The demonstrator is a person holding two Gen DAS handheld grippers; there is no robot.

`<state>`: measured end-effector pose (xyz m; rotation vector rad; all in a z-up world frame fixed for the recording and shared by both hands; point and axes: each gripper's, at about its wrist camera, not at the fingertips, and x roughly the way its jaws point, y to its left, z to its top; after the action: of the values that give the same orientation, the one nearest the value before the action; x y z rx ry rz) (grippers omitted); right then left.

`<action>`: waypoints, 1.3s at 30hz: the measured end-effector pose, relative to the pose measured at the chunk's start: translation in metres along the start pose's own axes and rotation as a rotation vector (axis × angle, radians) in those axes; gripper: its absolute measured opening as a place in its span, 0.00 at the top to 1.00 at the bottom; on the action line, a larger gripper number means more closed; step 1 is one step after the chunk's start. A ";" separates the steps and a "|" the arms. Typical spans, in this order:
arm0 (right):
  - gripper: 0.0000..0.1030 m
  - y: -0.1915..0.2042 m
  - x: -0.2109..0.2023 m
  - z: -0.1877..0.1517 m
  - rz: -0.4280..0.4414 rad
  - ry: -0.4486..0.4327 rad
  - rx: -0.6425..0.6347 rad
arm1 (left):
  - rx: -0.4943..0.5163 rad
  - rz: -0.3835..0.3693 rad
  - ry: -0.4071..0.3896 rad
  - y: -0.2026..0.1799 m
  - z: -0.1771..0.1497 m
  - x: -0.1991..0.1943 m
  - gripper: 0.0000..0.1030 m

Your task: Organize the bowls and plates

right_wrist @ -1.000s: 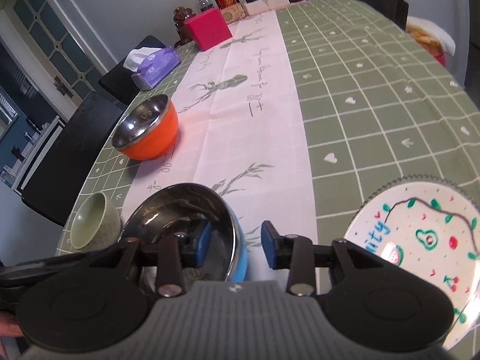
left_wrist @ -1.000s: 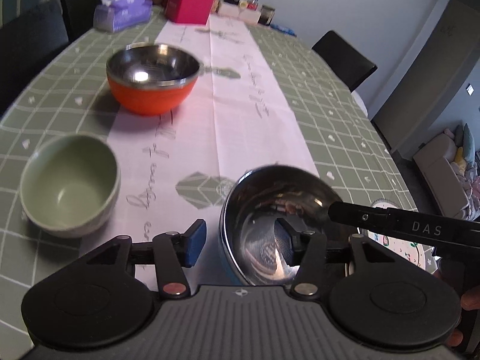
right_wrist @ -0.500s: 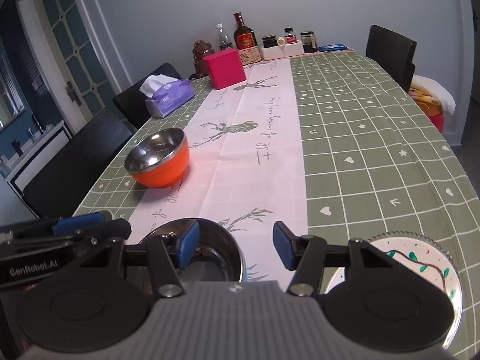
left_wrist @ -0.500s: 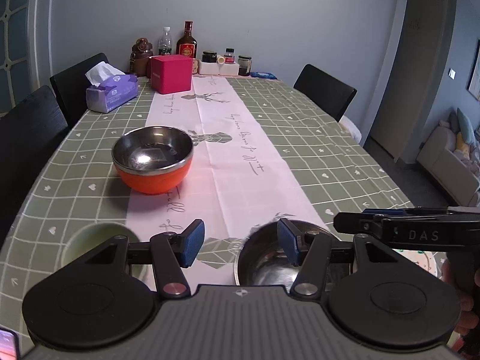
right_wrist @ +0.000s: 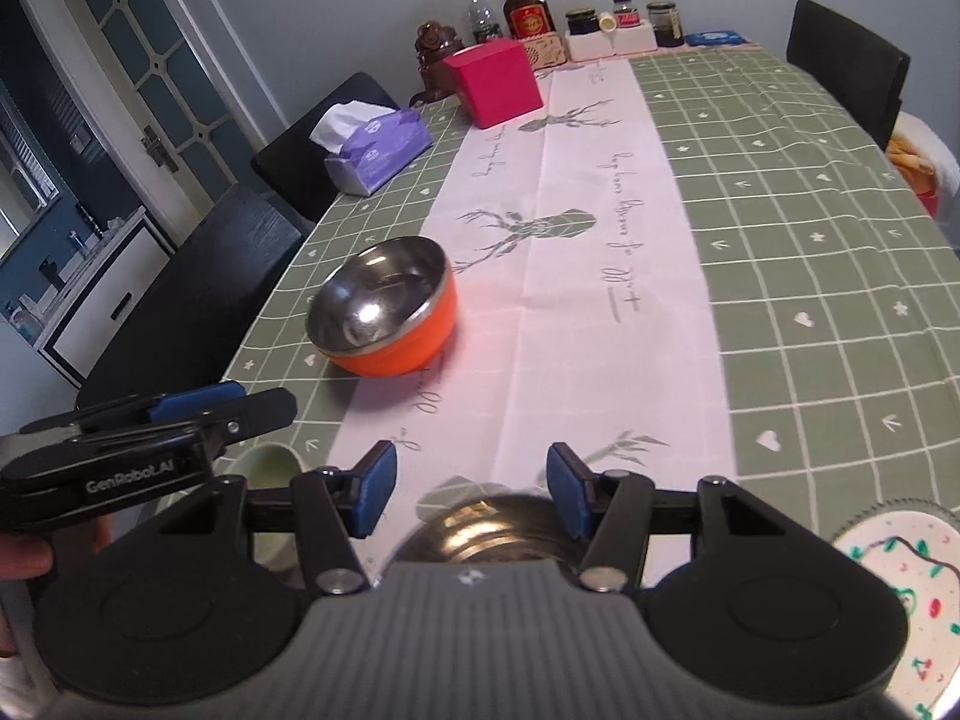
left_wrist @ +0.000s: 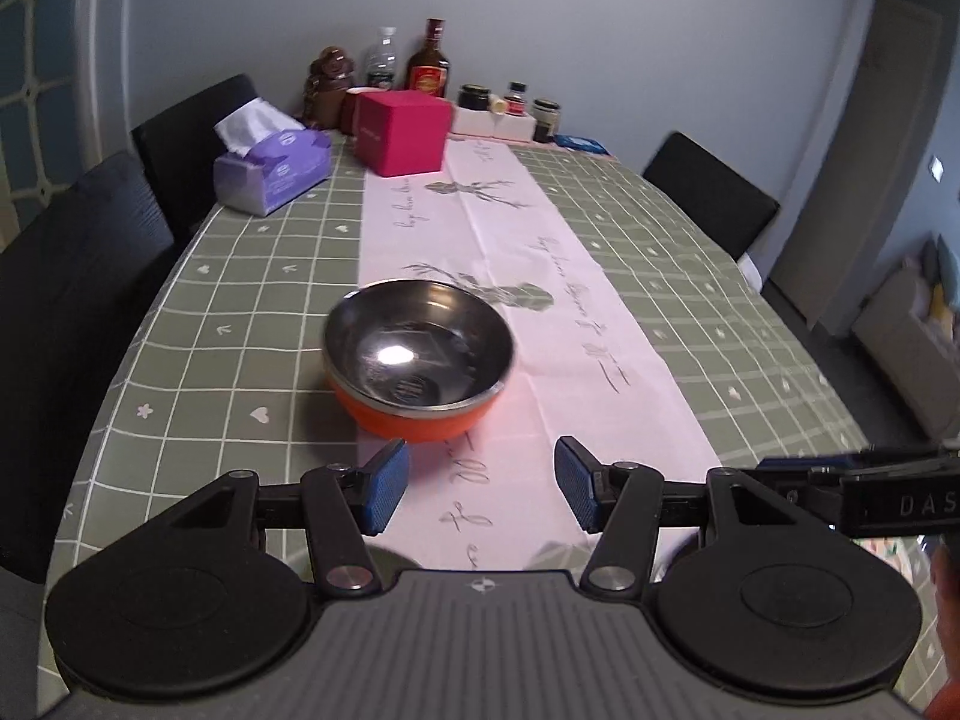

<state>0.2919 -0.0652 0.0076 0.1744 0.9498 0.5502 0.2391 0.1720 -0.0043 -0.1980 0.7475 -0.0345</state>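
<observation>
**Inspector A:** How did the two claws stand?

**Inspector B:** The left gripper [left_wrist: 480, 495] was spread, its blue pads [left_wrist: 384, 495] apart with only the pale table runner [left_wrist: 522, 324] showing between them. The right gripper [right_wrist: 470, 495] was likewise spread. Its jaws had just been opening, and nothing was between them.

**Inspector A:** And the dishes?

**Inspector B:** The orange bowl [left_wrist: 418, 360], steel-lined, stood upright on the green checked tablecloth [left_wrist: 240, 324] at the left edge of the runner, beyond the left gripper and apart from it. It was slightly blurred in that view.

**Inspector A:** What could not be seen in full?

**Inspector B:** Several items. In the right wrist view a steel bowl [right_wrist: 492, 531] lay below the right gripper, mostly hidden by the gripper body; only part of its rim showed. A pale green cup [right_wrist: 267, 468] was half covered by the gripper and by the other tool passing before it. A painted plate [right_wrist: 900, 564] was cut off at the lower right corner. At the far end stood a pink box [left_wrist: 403, 131], a tissue pack [left_wrist: 273, 171] and bottles and jars whose labels could not be read.
</observation>
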 end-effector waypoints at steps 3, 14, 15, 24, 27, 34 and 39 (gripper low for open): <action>0.47 0.013 0.017 0.015 -0.003 0.019 0.009 | -0.057 0.003 0.004 0.018 0.009 0.012 0.37; 0.54 0.029 0.092 0.057 -0.034 0.113 0.135 | -0.165 0.085 0.039 0.058 0.028 0.057 0.38; 0.57 0.028 0.096 0.060 -0.037 0.116 0.147 | -0.174 0.090 0.049 0.061 0.029 0.062 0.38; 0.60 0.026 0.131 0.075 -0.058 0.159 0.207 | -0.261 0.066 0.077 0.074 0.035 0.085 0.44; 0.61 0.026 0.140 0.078 -0.074 0.167 0.203 | -0.275 0.053 0.089 0.074 0.036 0.094 0.44; 0.62 0.024 0.154 0.082 -0.091 0.179 0.189 | -0.305 0.045 0.099 0.076 0.037 0.111 0.44; 0.70 0.023 0.163 0.084 -0.093 0.191 0.185 | -0.324 0.048 0.101 0.080 0.036 0.118 0.55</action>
<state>0.4259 0.0466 -0.0534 0.2454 1.1897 0.3977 0.3469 0.2443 -0.0727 -0.4894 0.8563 0.1236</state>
